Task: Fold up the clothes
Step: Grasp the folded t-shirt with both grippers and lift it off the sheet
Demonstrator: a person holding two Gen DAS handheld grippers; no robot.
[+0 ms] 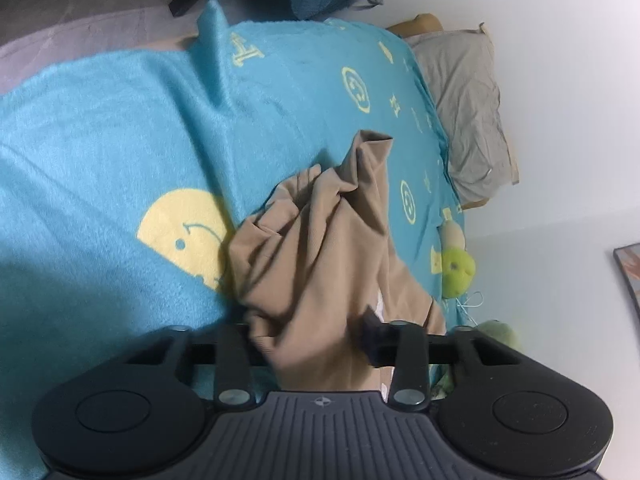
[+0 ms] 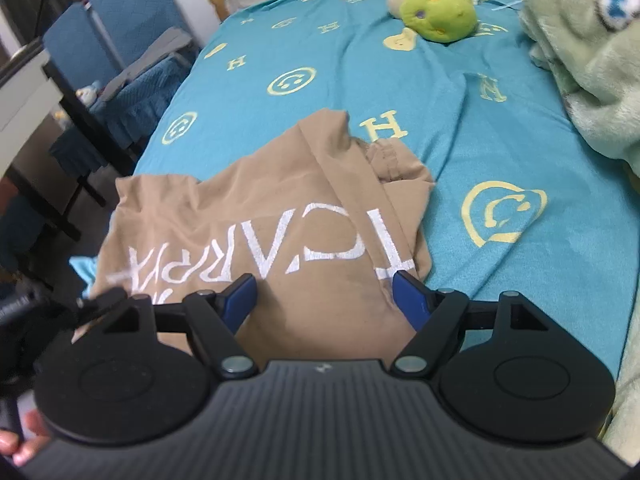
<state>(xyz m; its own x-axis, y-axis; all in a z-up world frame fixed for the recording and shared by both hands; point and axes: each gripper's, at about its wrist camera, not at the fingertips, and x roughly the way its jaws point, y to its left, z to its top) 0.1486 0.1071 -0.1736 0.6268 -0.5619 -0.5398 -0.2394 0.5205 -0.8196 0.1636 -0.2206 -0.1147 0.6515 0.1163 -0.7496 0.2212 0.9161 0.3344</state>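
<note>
A tan T-shirt with white lettering lies crumpled on the blue bedspread. In the left wrist view the same tan T-shirt hangs bunched from my left gripper, which is shut on its near edge. The cloth hides the left finger, and only the dark right fingertip shows. My right gripper is open just above the shirt's near part, its blue pads standing wide apart over the lettering. My left gripper also shows at that view's left edge, at the shirt's corner.
A green plush toy lies far back on the bed. A large pale green plush fills the right side. A grey pillow lies at the head. Blue chairs and a dark table stand left of the bed. A hand shows bottom left.
</note>
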